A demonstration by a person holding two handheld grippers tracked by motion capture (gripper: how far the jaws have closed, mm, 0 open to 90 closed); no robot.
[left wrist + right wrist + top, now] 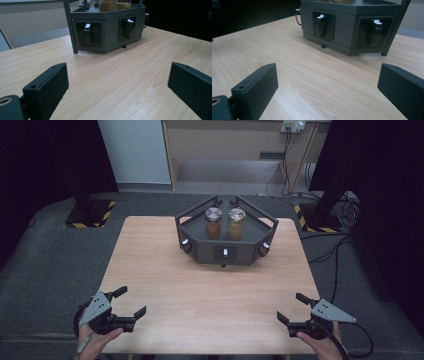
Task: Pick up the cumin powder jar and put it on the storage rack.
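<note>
Your pale wood counter (210, 285) stands on grey carpet (55, 255) with dark curtains at both frame edges, a grey rack (225, 240) holding two jars (213, 222) upper centre, your left gripper (131, 301) and right gripper (291, 306) both spread wide at the bottom corners.

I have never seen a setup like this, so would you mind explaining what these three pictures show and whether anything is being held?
A person stands at a wooden table, holding a hand-operated tool in each hand: the left gripper and the right gripper. One picture looks down from above; the other two come from cameras riding on each gripper, looking between its black fingers. On the table's far side stands a dark grey rack with handled drawers, and two jars sit on its top. Both grippers are open and hold nothing.
</note>
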